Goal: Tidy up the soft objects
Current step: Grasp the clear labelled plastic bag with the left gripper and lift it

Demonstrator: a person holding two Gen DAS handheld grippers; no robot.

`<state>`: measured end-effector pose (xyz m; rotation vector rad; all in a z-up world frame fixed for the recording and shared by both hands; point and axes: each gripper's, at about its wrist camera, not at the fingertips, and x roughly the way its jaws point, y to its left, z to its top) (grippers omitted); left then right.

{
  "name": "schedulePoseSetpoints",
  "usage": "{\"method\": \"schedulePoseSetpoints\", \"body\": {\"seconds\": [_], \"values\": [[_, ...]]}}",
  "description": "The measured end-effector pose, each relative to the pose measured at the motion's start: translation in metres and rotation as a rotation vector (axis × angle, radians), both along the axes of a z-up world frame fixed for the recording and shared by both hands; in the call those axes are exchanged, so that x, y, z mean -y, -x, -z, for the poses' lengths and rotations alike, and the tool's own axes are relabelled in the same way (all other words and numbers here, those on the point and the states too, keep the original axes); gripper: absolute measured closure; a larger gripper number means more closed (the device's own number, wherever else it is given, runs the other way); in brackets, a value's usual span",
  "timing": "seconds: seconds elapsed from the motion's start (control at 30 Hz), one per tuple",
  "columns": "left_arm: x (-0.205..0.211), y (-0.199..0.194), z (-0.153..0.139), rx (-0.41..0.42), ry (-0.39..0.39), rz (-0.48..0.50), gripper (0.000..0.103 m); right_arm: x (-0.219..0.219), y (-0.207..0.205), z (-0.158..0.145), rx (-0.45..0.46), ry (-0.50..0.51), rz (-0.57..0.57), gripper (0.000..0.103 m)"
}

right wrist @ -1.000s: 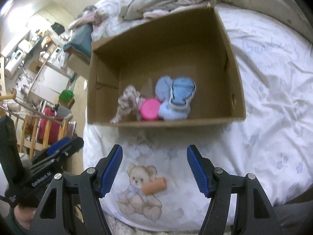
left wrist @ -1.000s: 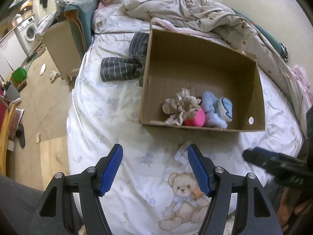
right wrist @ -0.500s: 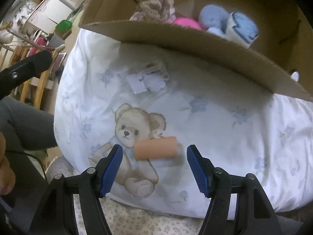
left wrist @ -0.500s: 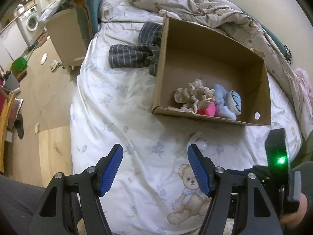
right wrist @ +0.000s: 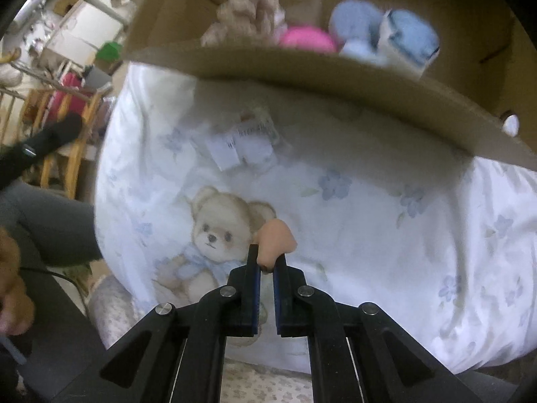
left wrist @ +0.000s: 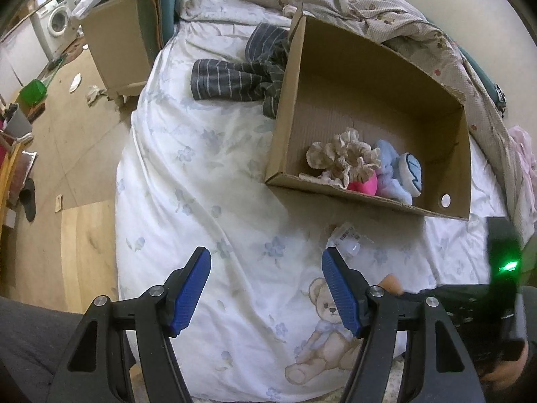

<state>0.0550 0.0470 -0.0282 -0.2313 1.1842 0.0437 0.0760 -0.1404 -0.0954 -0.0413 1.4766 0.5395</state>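
A: Bed sheet fills the left wrist view; where's the box?
B: Box sits upper right, toys inside. Left gripper hangs low centre, jaws wide apart, nothing between them. Only a peach tip of the roll shows, lower right.

A: And the right wrist view?
B: Right gripper has jaws clamped on the peach roll, its long axis pointing up-frame toward the box wall. The box lies straight ahead, above in frame, so the right arm seems the one to carry.
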Motion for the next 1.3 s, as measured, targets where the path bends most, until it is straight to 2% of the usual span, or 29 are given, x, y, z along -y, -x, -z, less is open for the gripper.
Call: {"method": "schedulePoseSetpoints", "body": {"seconds": [0.33, 0.47, 0.7, 0.97, 1.07, 1.13, 1.3], "values": [[0.029, -0.011, 0.017, -0.038, 0.010, 0.053, 0.037, 0.028, -0.014, -0.033, 0.116, -0.050, 0.122, 0.095], [0.041, -0.024, 0.027, -0.049, 0.030, 0.059, 0.037, 0.041, -0.015, -0.040, 0.121, -0.084, 0.170, 0.095], [0.062, -0.048, 0.057, -0.124, 0.055, 0.058, 0.037, 0.059, -0.014, -0.044, 0.137, -0.117, 0.227, 0.095], [0.084, -0.062, 0.090, -0.158, 0.014, 0.102, 0.037, 0.069, -0.017, -0.041, 0.134, -0.126, 0.273, 0.095], [0.089, -0.064, 0.093, -0.130, -0.012, 0.132, 0.043, 0.070, -0.016, -0.041, 0.133, -0.127, 0.272, 0.095], [0.091, -0.063, 0.095, -0.136, 0.016, 0.154, 0.058, 0.069, -0.017, -0.041, 0.133, -0.125, 0.270, 0.095], [0.096, -0.061, 0.090, -0.139, 0.052, 0.180, 0.084, 0.068, -0.019, -0.041, 0.126, -0.133, 0.273, 0.095]]}}
